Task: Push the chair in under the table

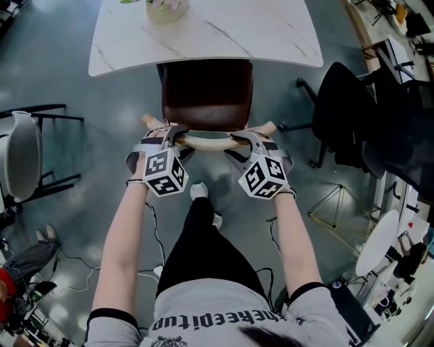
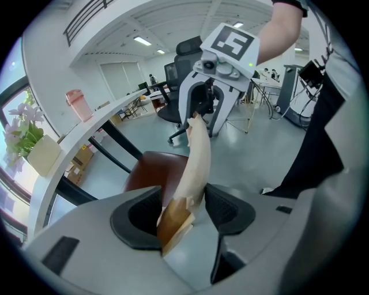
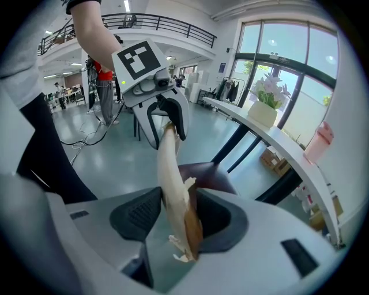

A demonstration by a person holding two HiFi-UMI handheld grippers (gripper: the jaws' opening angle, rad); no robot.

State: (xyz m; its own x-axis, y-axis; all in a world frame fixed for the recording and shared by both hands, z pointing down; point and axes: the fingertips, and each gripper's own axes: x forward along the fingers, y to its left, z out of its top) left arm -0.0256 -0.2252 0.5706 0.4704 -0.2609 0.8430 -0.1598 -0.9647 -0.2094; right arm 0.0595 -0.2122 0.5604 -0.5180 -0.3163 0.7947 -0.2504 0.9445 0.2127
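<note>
Pushing squarely is the job. In the head view the chair (image 1: 207, 95) sits at 12 o'clock, its seat partly under the table (image 1: 203, 34). The left gripper (image 1: 178, 139) and right gripper (image 1: 239, 140) take opposite ends of the backrest rail (image 1: 207, 142).

Left gripper view: both pads touch the rail.

Right gripper view: the jaws stand fairly wide, closed on the rail. The table legs (image 3: 233, 145) flank the seat, so I'd drive both ends equally.

An office chair (image 1: 346, 115) stands apart at 3 o'clock.

We lose the front edge of the chair (image 1: 207, 95) under the table (image 1: 271, 41), its legs hidden beneath it, top rail (image 1: 207, 142) covered where left gripper (image 1: 173, 135) and right gripper (image 1: 244, 139) clamp it, flower pot (image 1: 166, 10) cut off up top.
</note>
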